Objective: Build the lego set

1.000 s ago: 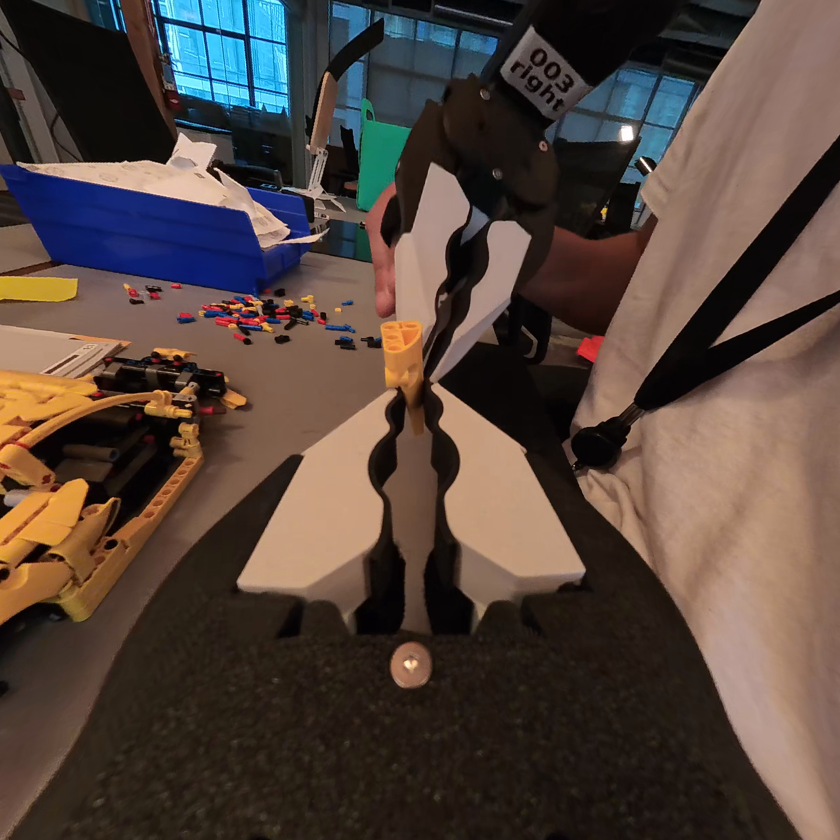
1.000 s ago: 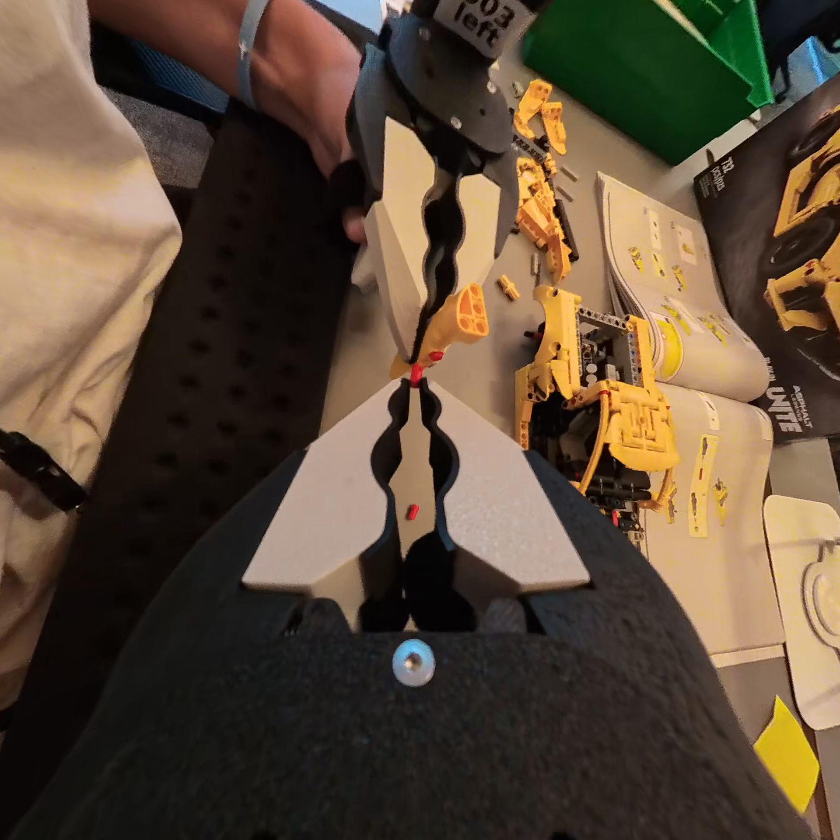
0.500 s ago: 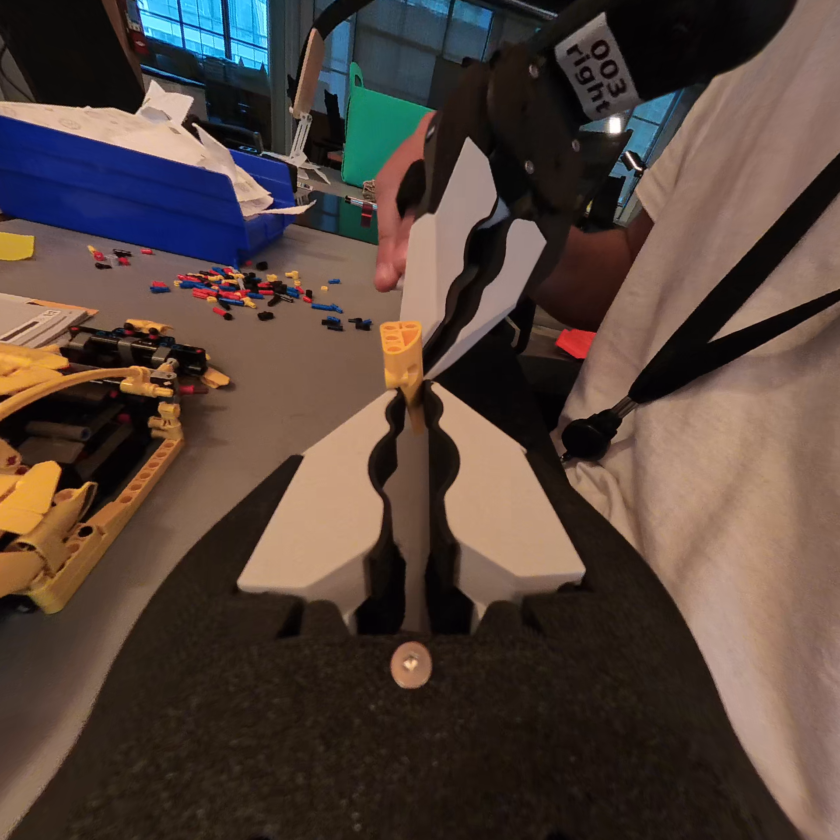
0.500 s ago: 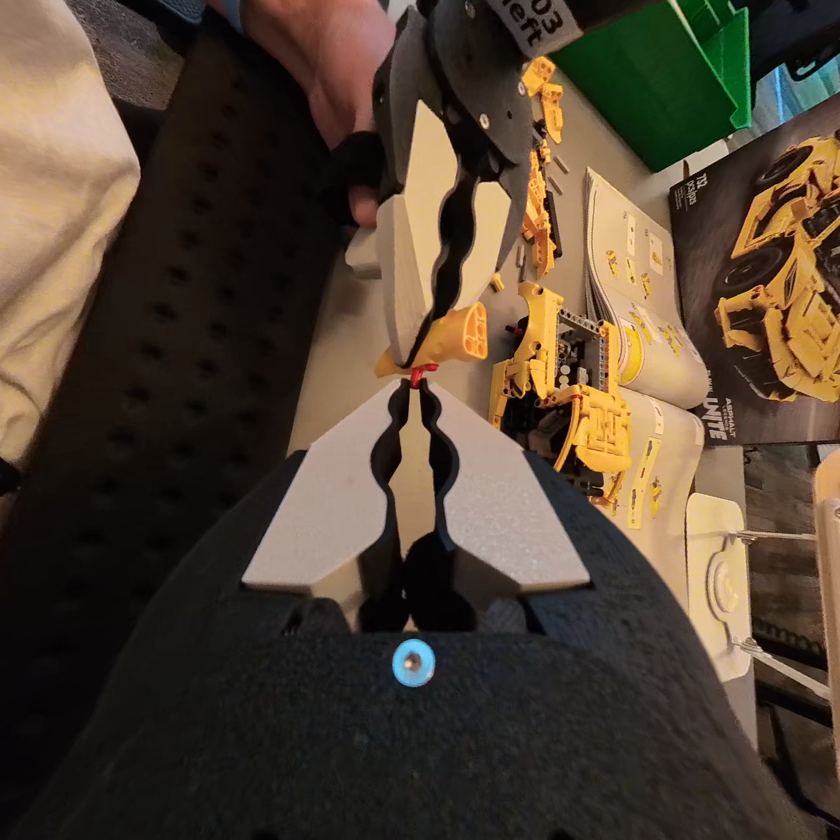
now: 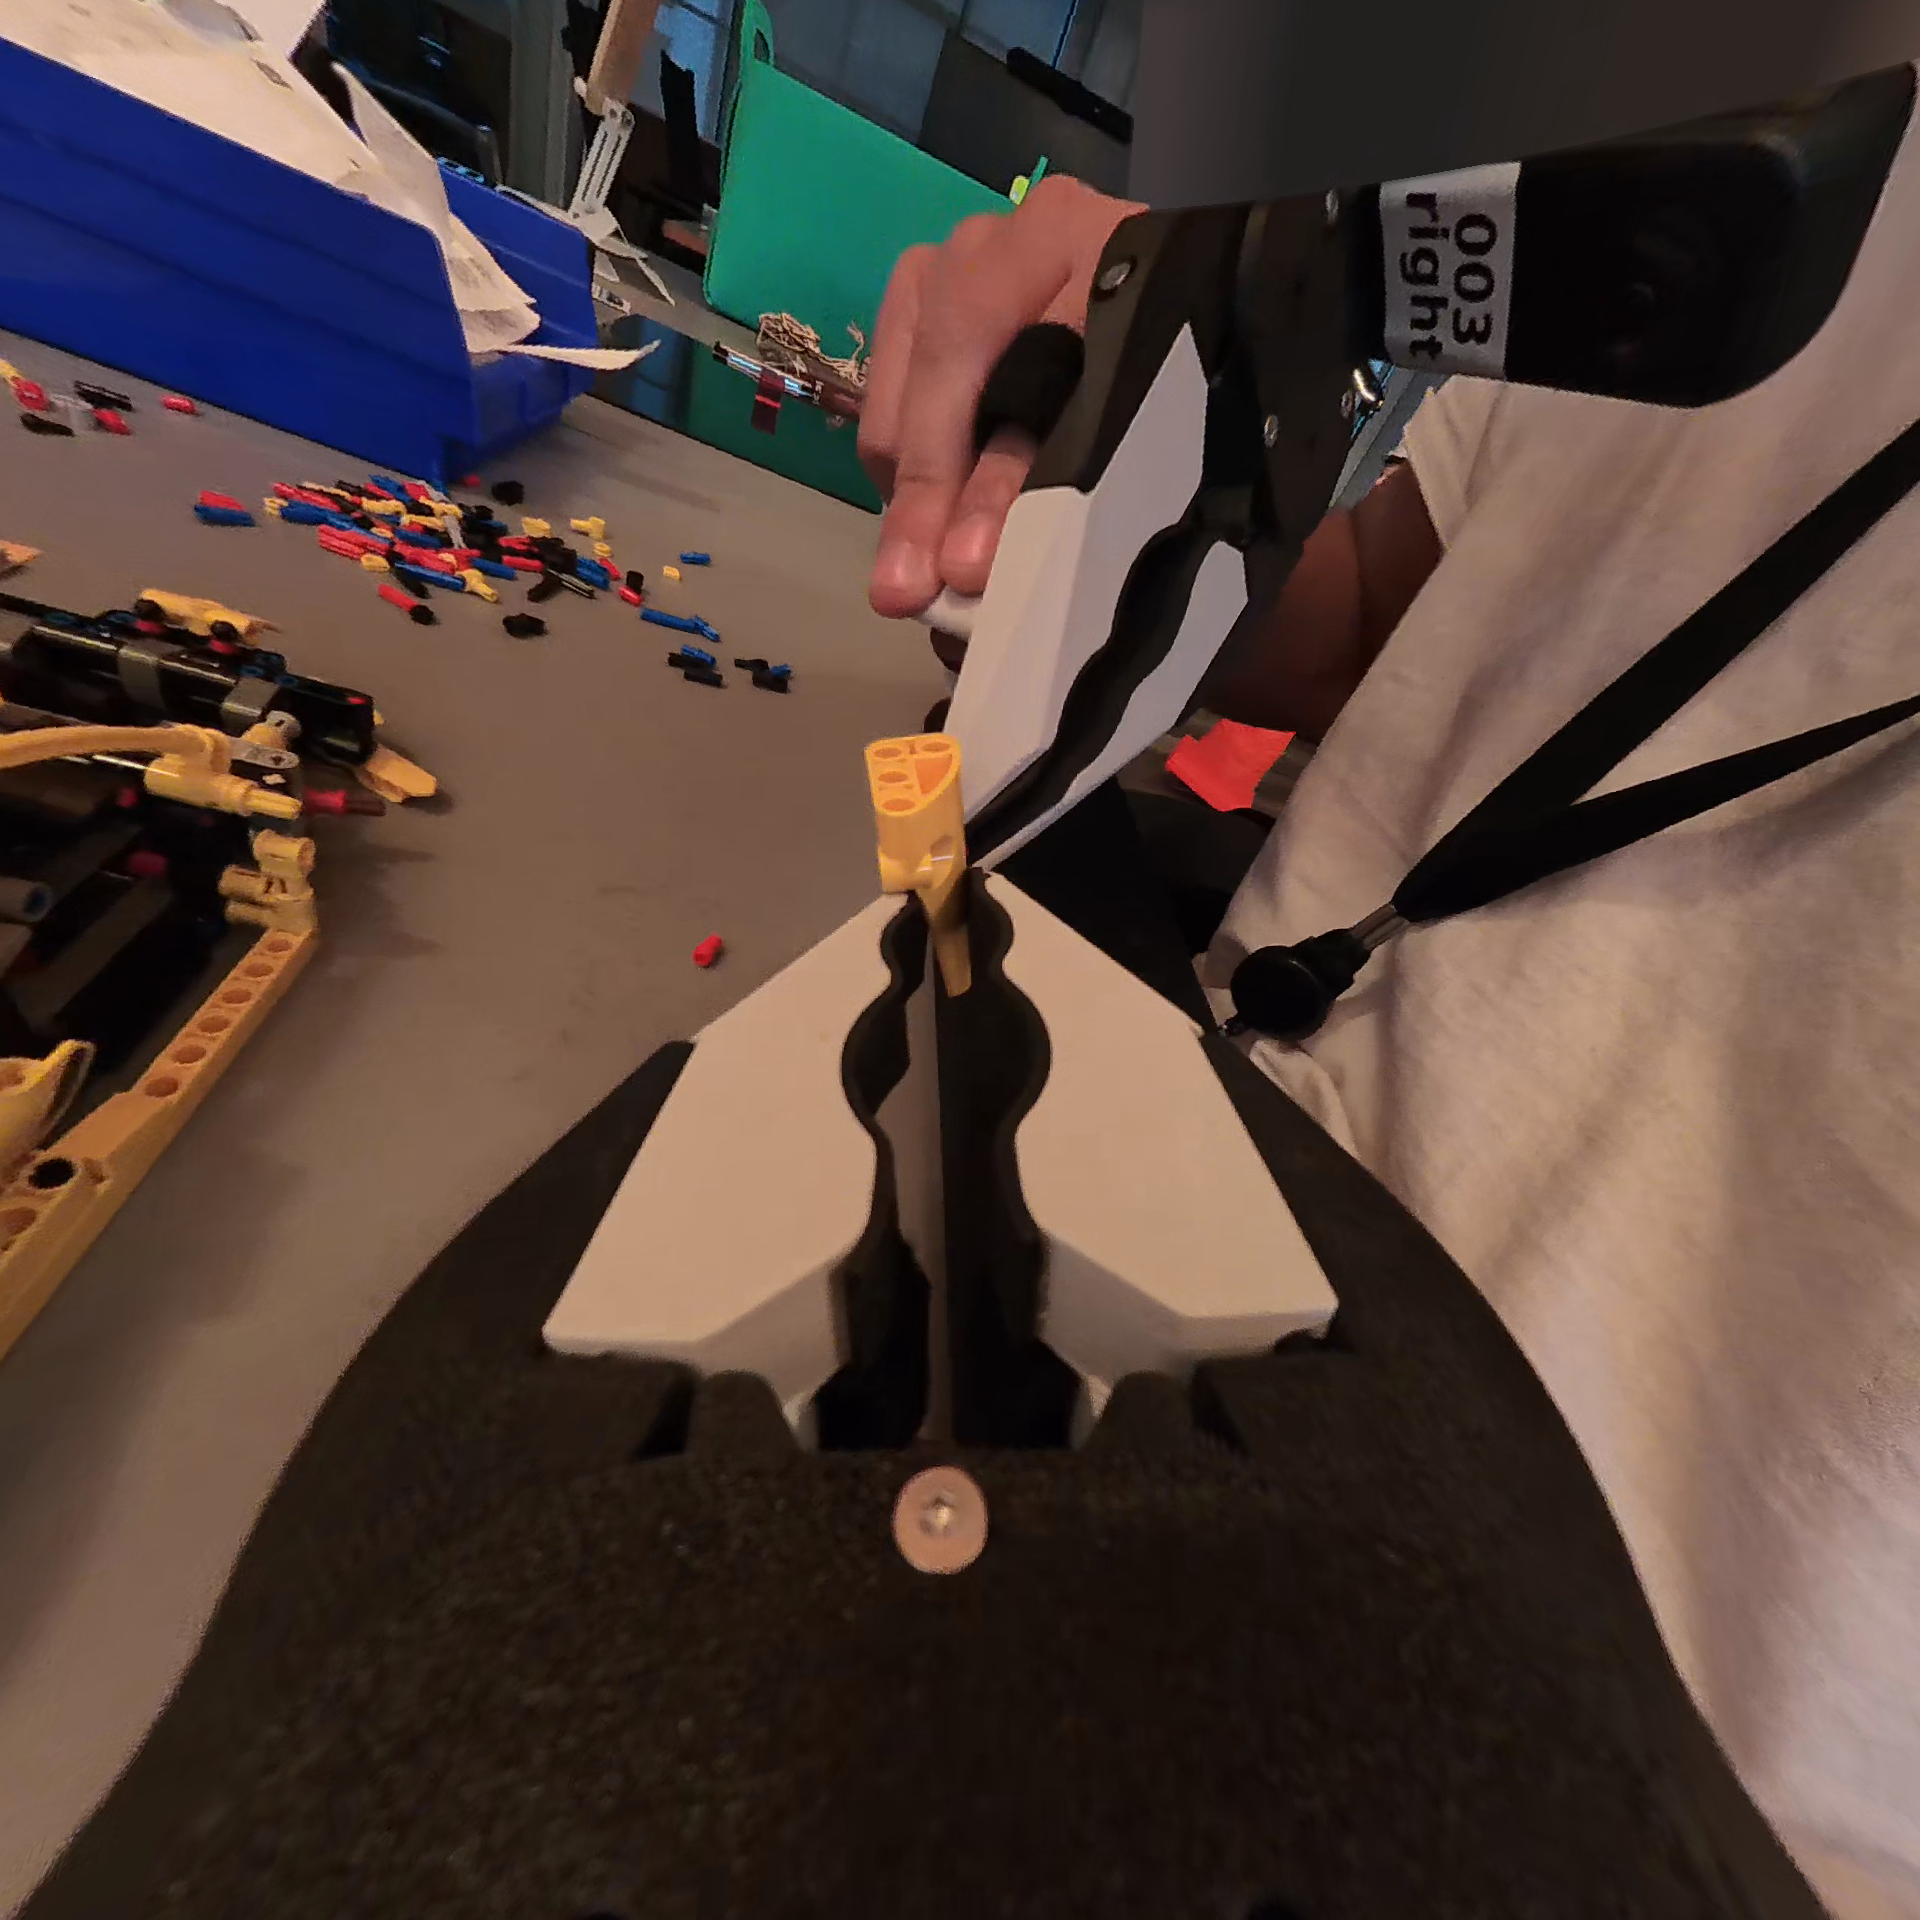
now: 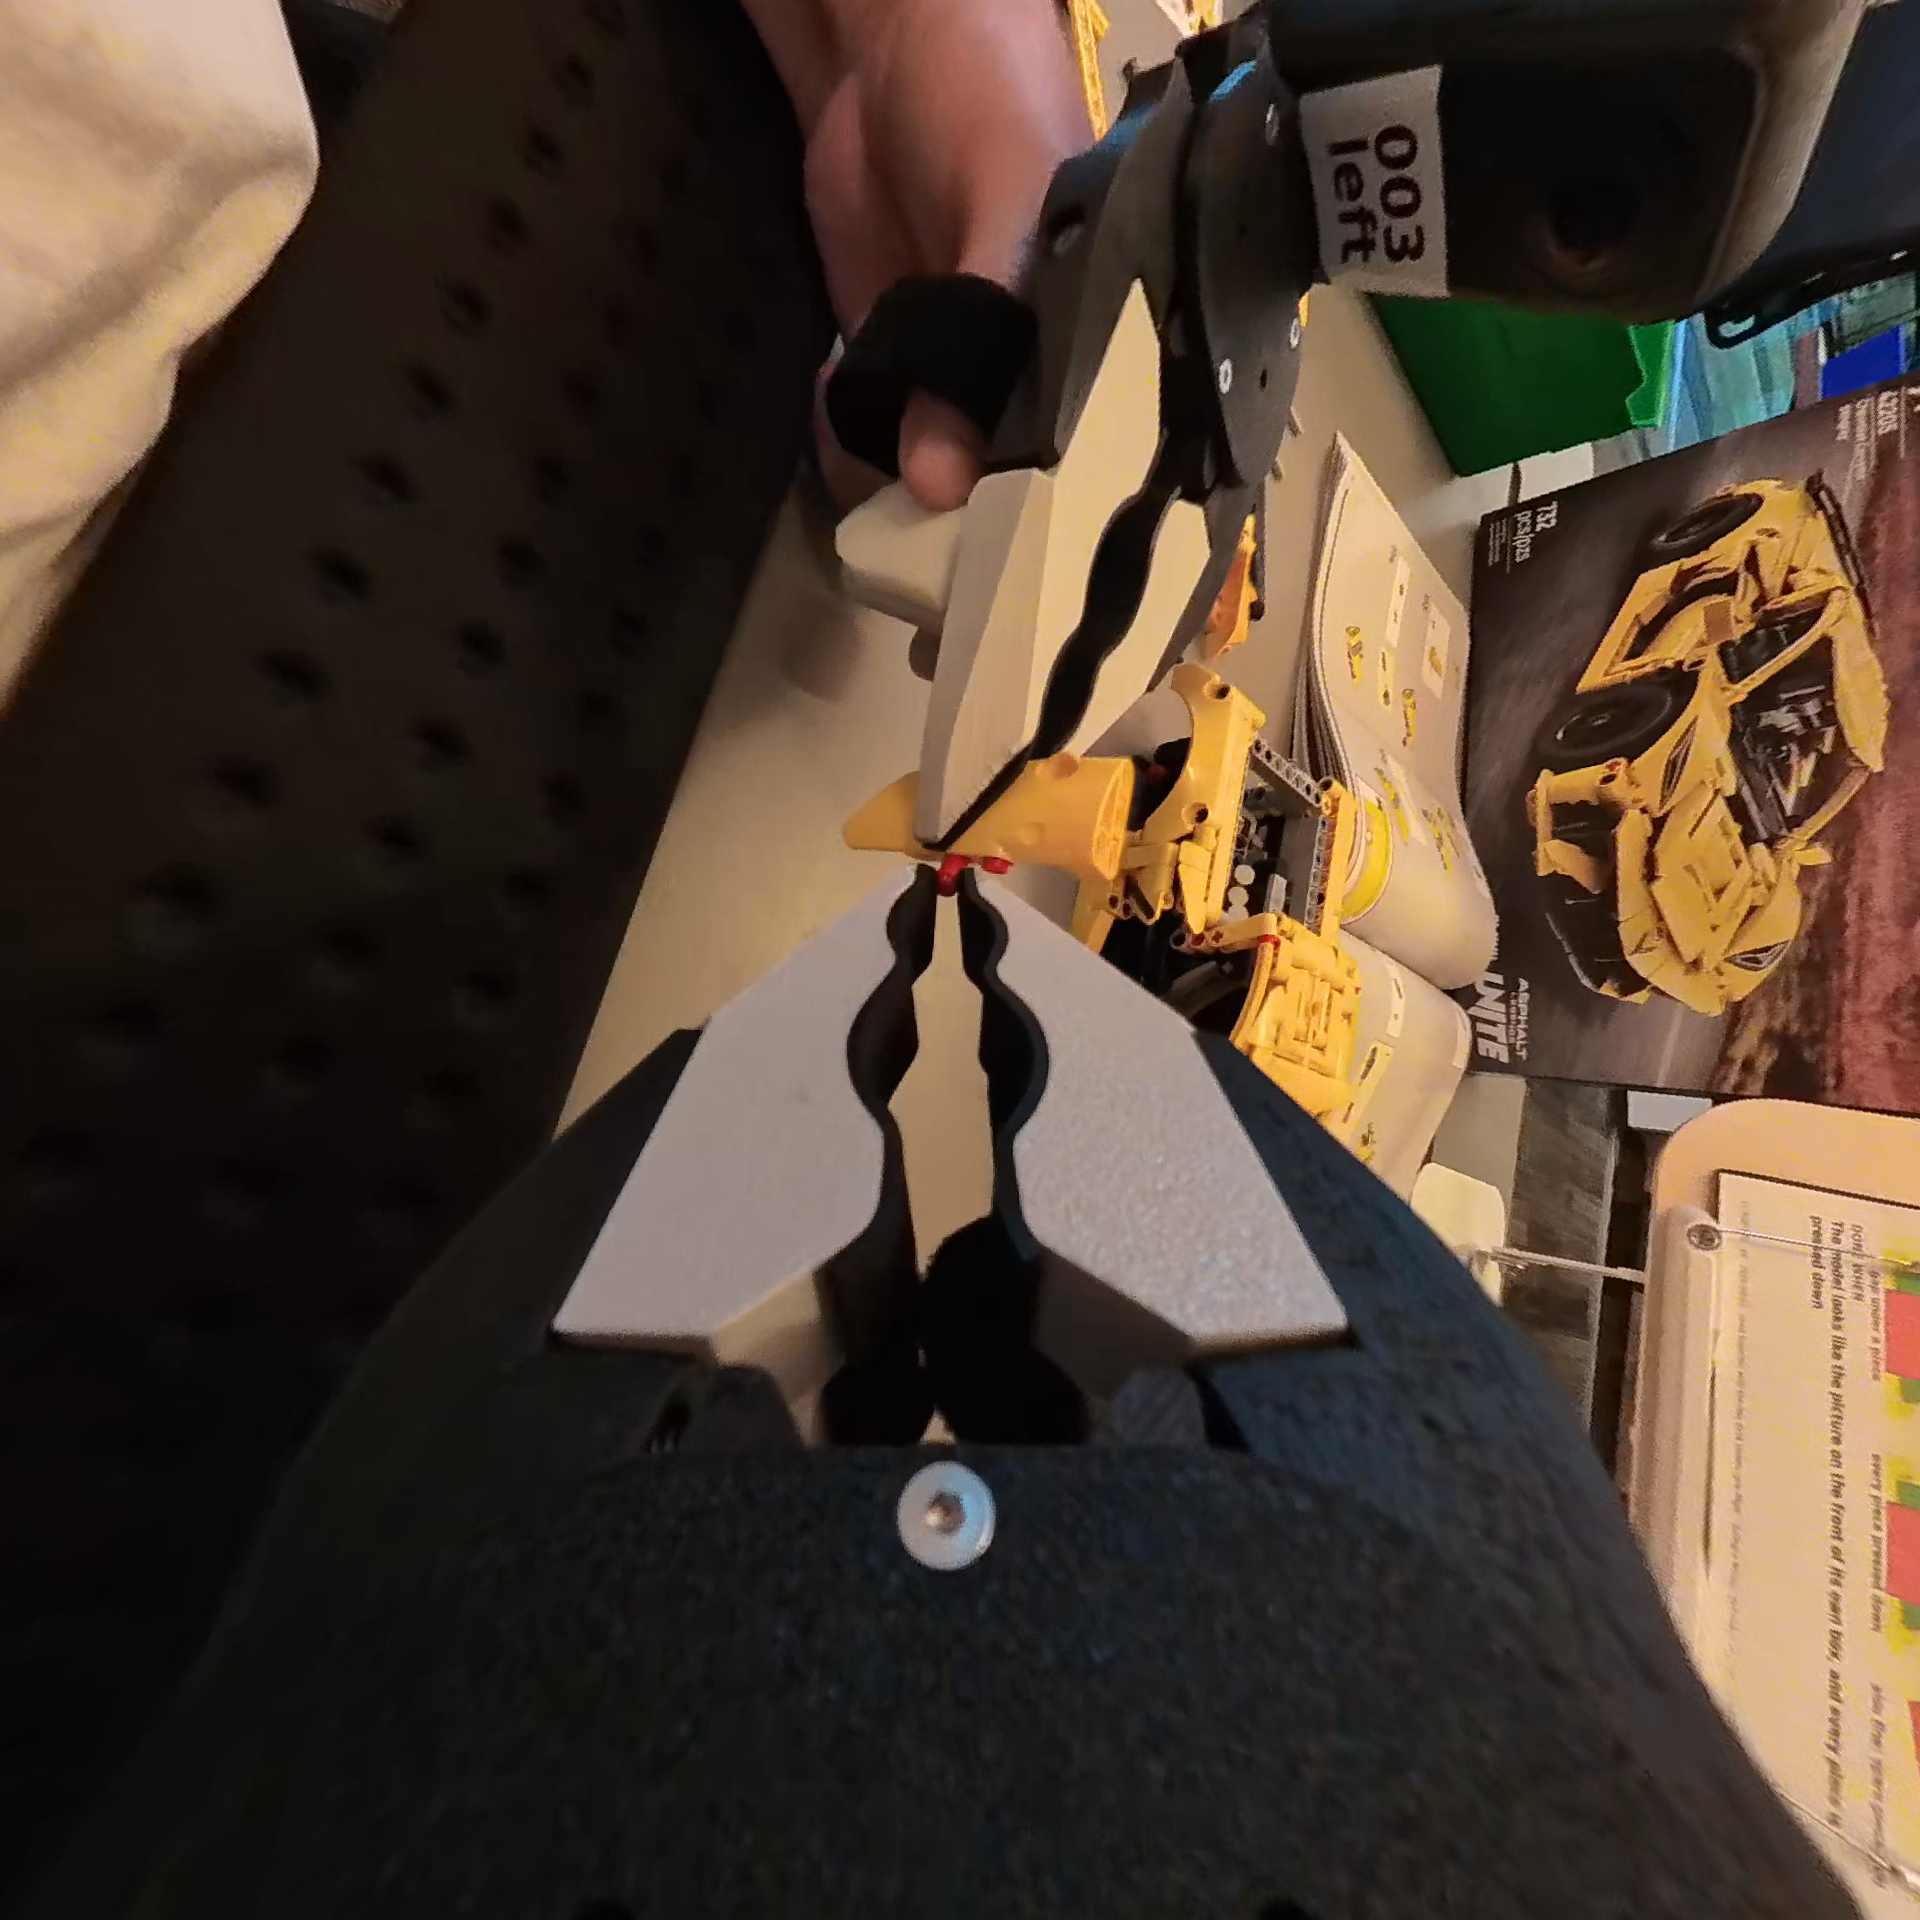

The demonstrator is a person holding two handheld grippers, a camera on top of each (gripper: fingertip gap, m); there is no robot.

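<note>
Building goes on over a grey table, and the job in hand, as I read it, is fitting a small red pin into a yellow panel piece held in the air just off the table's near edge, in front of the person's white shirt.

Largest on the table is the half-built yellow car, lying partly over an open instruction booklet, with the box picture of the finished car just beside that. A blue bin stands at the far side, and a scatter of loose small parts lies in front of it. One stray red pin sits alone on the bare table, well apart from the pile.

The left hand-held gripper is clamped on the thin lower tab of the yellow panel piece, so the body of the piece stands clear above the tips. The right hand-held gripper is pinched on a red pin, its tips right against the underside of the yellow piece. Two red bits show there side by side; whether the pin is already seated in a hole I cannot tell.

Next, I judge, the pin must be lined up with its hole and pressed straight in while the left grip holds firm against the push. Only then should the right grip let go.
</note>
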